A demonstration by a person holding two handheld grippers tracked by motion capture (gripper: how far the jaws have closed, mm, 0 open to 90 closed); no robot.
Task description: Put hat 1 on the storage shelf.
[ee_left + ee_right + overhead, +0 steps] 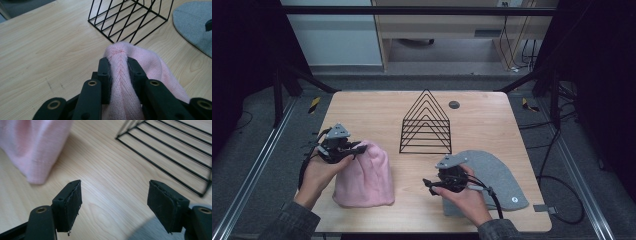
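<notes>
Your left gripper (354, 149) has its jaws pinched tight on the crown of the pink hat (364, 175), a fold of knit squeezed between the pads (103, 75), while the rest of the hat hangs below and to the right of it, its brim on the table (377, 107). To do this lift well, I'd keep that pinch firm and raise it straight, so the brim comes off the wood without dragging toward the wire rack (426, 122) just beyond the jaws. Your left hand (319, 175) comes in low from the near edge, wrist bent, jaws pointing right and a little down. Further right, your right gripper (428, 184) stands wide open with nothing between its pads (68, 205), bare wood under them; the grey hat (499, 175) lies flat beneath and behind that hand (467, 195). Its jaws point left toward the pink hat, held about level, so bring it in under the brim only if you need support
</notes>
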